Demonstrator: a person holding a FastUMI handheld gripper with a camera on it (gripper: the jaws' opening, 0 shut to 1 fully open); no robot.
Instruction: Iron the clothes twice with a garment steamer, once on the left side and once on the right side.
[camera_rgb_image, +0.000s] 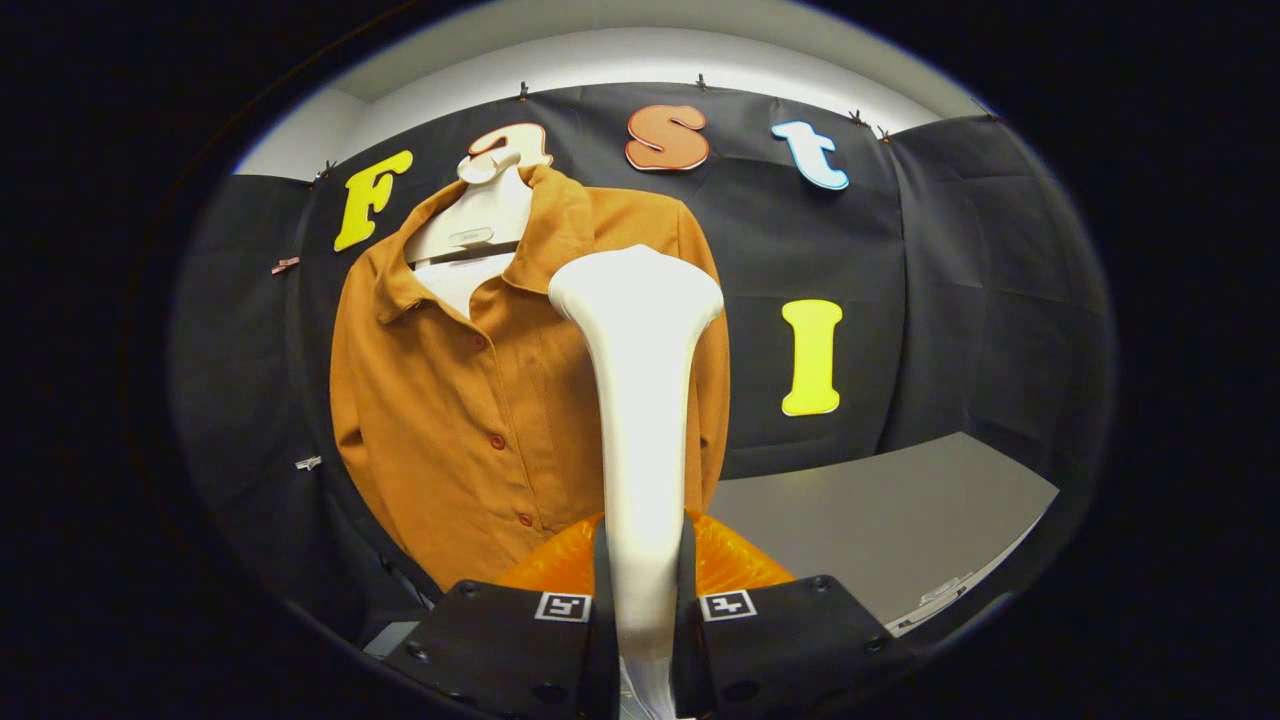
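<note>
The gripper (640, 600) clamps both fingers on the white steamer (640, 400), which rises upright between them. Beyond it, a rust shirt (450, 400) hangs on a white hanger (480, 215). A grey table (880, 520) lies ahead-right.
</note>
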